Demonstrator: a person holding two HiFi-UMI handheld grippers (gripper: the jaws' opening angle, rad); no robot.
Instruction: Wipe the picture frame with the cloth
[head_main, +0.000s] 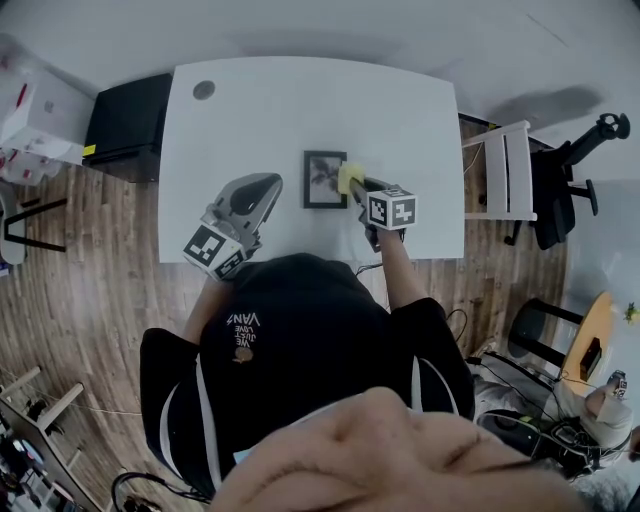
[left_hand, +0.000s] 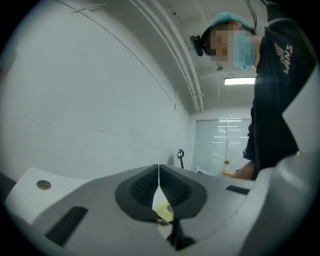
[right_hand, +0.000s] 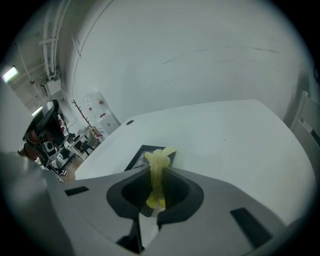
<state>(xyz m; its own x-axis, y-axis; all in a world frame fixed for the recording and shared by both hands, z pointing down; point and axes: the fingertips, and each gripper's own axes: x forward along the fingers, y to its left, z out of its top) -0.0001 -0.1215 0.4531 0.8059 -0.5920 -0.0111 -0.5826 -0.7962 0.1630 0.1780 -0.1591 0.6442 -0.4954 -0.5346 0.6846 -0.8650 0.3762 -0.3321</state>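
At the near edge of the worktop (head_main: 300, 100), a little right of its middle, the picture frame (head_main: 325, 180) lies flat, picture side up. Your right gripper (head_main: 355, 185) has its jaws clamped on the yellow cloth (right_hand: 158, 165). The cloth is bunched into a narrow fold that pokes out past the tips at the frame's right side; whether it presses on the frame cannot be told. Your left gripper (head_main: 262, 188) hovers left of the frame, apart from it, jaws together on nothing and angled upward.

The cloth looks soft and limp, so only the short tuft beyond the jaws will do any wiping. Keep the hard tips off the frame. The frame looks small and light, with a slim dark border and probably a glazed front, so it will likely slide on the smooth worktop under a sideways stroke. If it does, steady it with your left gripper on the left border or a corner, not on the picture face, and press lightly.
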